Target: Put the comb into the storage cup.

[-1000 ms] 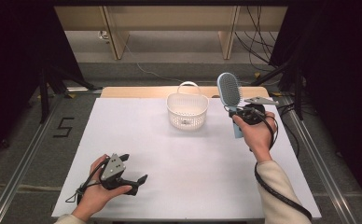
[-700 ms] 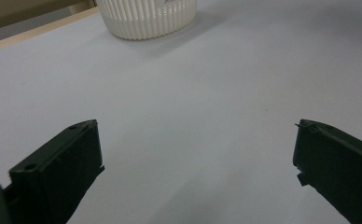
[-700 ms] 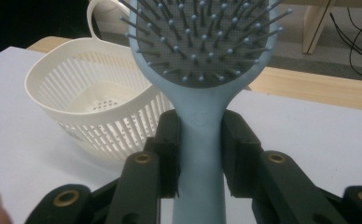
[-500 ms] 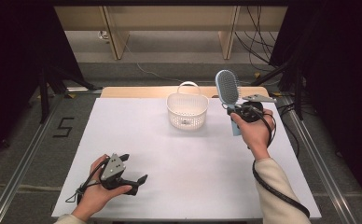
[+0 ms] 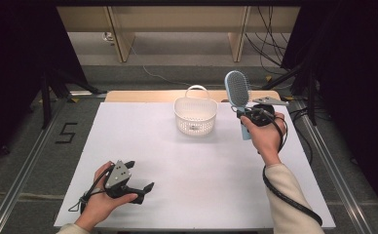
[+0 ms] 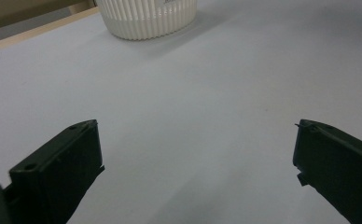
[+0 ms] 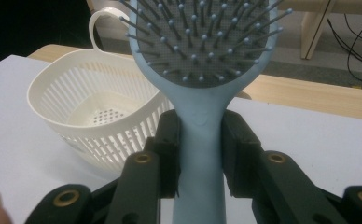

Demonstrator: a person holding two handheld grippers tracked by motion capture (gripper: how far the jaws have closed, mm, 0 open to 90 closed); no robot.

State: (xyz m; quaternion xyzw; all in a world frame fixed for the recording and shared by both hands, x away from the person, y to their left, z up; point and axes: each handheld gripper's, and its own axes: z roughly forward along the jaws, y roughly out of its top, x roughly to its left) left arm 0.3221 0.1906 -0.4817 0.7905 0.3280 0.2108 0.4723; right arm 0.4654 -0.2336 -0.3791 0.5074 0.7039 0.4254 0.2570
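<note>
A pale blue hairbrush (image 7: 201, 93) with a grey bristle pad stands upright, its handle clenched in the right claw (image 7: 200, 154), just right of the white slatted basket (image 5: 195, 116). The left claw (image 6: 195, 163) gapes wide, released, low over the table (image 5: 187, 165).

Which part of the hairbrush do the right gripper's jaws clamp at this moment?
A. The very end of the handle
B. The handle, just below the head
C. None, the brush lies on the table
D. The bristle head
B: in the right gripper view the right gripper has both black pads pressed against the blue handle of the hairbrush just under its bristle head, which stands upright beside the white basket.
</note>
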